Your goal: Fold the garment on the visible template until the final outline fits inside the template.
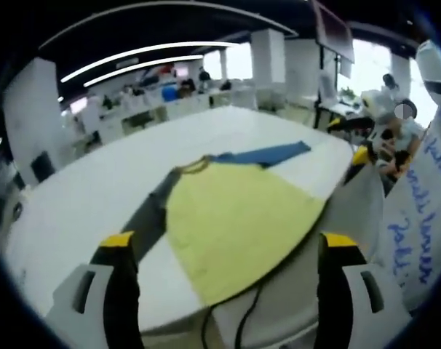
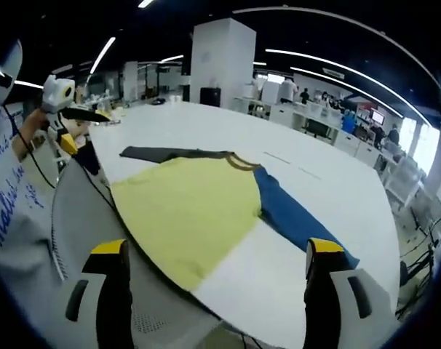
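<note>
Shirt (image 2: pixel 188 207): flat on table (image 2: pixel 206 127), sleeves spread.
Left gripper (image 1: pixel 228 251): jaws apart, empty.
Right gripper (image 2: pixel 213 254): jaws apart, empty.

I count one yellow cloth shirt with grey and blue sleeves (image 2: pixel 199 207) on one white round table (image 2: pixel 315 174).

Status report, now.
Both grippers, left and right, open, empty. Shirt flat on table, sleeves spread, unfolded. Nothing in the way.
</note>
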